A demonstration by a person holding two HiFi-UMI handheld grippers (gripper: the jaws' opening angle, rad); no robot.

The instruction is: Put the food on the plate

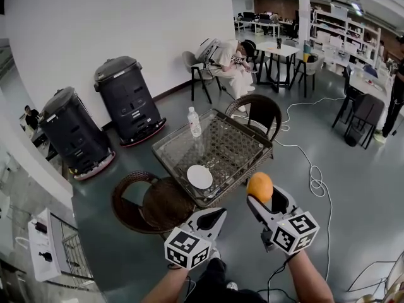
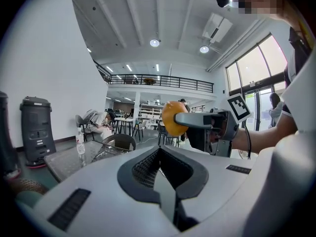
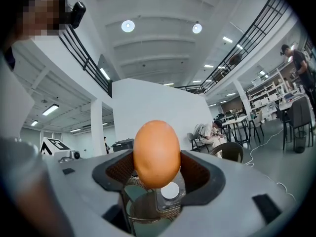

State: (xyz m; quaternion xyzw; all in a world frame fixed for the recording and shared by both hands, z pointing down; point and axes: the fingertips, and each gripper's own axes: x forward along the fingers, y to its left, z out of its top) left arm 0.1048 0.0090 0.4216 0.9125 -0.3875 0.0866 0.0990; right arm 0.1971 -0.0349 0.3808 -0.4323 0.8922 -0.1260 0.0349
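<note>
Orange food (image 1: 259, 186) sits clamped in the right gripper (image 1: 264, 199), raised near the table (image 1: 180, 149), apart from the bare white plate (image 1: 199, 177). Left gripper (image 1: 213, 216) is closed, empty. Setting it on the plate remains.

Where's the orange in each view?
Head view: orange lower right of centre, held in the right tongs.
Left gripper view: orange just right of centre, mid-height.
Right gripper view: orange dead centre, clamped.
Shared landmark: seated person, far behind the orange in all three.
</note>
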